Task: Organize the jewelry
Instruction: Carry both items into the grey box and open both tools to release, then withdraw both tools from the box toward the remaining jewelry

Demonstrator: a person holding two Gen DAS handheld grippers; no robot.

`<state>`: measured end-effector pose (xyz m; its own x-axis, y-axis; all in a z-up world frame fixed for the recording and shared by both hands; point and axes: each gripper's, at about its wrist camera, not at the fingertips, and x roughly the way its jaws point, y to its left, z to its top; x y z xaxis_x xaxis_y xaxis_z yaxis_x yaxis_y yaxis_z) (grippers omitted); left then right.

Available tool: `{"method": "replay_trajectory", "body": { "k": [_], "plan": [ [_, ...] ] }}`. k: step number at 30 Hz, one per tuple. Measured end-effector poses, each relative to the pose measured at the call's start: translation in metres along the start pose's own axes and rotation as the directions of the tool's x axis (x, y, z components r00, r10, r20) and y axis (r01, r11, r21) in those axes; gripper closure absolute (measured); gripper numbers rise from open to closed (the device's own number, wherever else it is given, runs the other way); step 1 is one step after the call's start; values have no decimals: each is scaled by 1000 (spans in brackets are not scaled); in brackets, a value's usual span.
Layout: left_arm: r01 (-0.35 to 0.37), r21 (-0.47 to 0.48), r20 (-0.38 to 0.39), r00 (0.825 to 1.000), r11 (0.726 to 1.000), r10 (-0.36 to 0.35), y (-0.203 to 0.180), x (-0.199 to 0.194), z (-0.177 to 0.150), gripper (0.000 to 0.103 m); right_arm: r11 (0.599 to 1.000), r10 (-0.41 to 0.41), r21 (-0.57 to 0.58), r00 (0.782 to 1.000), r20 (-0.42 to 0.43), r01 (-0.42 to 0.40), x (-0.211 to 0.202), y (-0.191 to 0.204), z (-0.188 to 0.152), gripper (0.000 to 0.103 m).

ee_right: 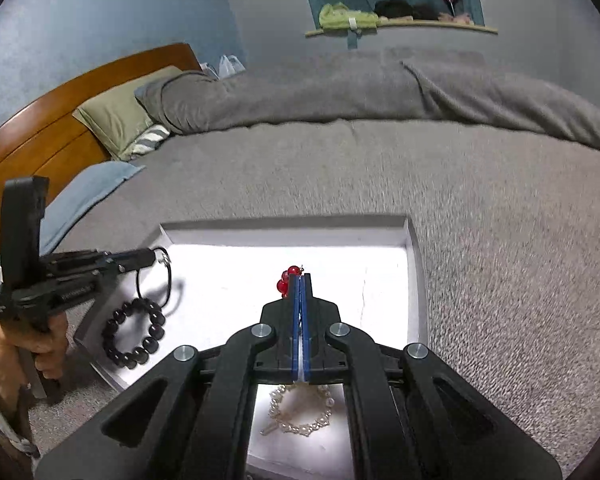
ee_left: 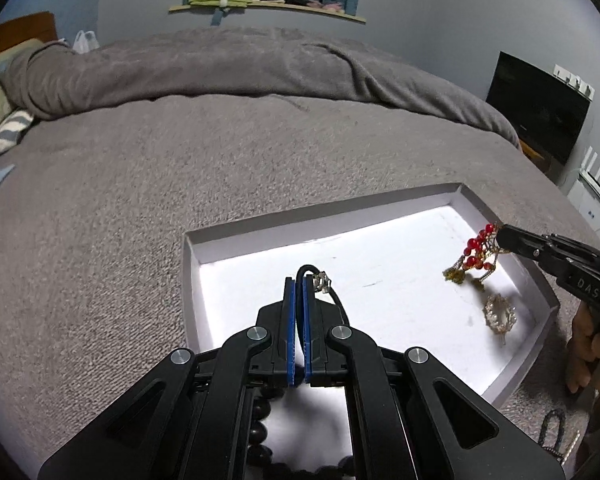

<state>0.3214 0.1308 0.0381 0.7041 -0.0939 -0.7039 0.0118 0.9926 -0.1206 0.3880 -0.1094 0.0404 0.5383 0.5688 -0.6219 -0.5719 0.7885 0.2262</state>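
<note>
A shallow white tray point(ee_left: 256, 226) point(ee_right: 284, 226) lies on the grey bed. My left gripper point(ee_left: 299, 280) point(ee_right: 154, 257) is shut on a thin black cord bracelet point(ee_left: 332, 294) point(ee_right: 168, 280) with a small silver clasp, held above the tray's left part. My right gripper point(ee_right: 301, 278) point(ee_left: 500, 236) is shut on a red bead and gold chain piece point(ee_left: 474, 258) point(ee_right: 287, 280), which hangs above the tray's right part. A dark bead bracelet point(ee_right: 134, 334) point(ee_left: 260, 436) and a pearl bracelet point(ee_right: 300, 410) point(ee_left: 498, 314) lie in the tray.
A grey blanket point(ee_left: 180, 160) covers the bed, bunched at the far side. Pillows point(ee_right: 120, 116) and a wooden headboard point(ee_right: 40, 132) stand at the left. More beaded jewelry point(ee_left: 552, 428) lies on the blanket right of the tray. A dark screen point(ee_left: 540, 112) stands at the far right.
</note>
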Motion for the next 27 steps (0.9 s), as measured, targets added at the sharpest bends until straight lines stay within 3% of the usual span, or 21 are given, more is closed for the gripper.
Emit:
{"method": "replay_trajectory", "body": {
  "k": [7,8,9,10,11,14,16,22,27],
  "plan": [
    [-8,7,-32,999,1000,9,-3,12,-5,97,999,-17,44,1000,-6,17,4,-8,-1,101],
    [-10,7,-31,999,1000,10,-3,11,-5,93,999,-20,46,1000,-8,20,4,-9,-1,97],
    [-14,7,-25,1000,1000,14,-3,10,-4,79,998,-25,51,1000,-6,25,3,-9,-1,91],
    [-17,1,-7,1000,1000,17,-2,7,-4,68,998,-24,54,1000,2,24,0,-8,-1,72],
    [-14,-3,1,1000,1000,14,-2,4,-3,65,998,-24,53,1000,13,23,-3,-8,-2,65],
    [-12,-20,22,1000,1000,13,-1,-4,-1,62,999,-21,42,999,31,20,-12,-4,-1,65],
    [-10,-29,41,999,1000,11,-1,-11,0,48,999,-21,42,999,44,19,-19,-3,-1,65],
    [17,-29,93,996,999,-15,-14,-36,0,37,999,-21,50,999,47,19,-35,-3,-10,64],
    [51,-17,113,992,999,-49,-32,-60,-11,36,998,-20,57,999,49,17,-56,0,-24,64]
  ]
}}
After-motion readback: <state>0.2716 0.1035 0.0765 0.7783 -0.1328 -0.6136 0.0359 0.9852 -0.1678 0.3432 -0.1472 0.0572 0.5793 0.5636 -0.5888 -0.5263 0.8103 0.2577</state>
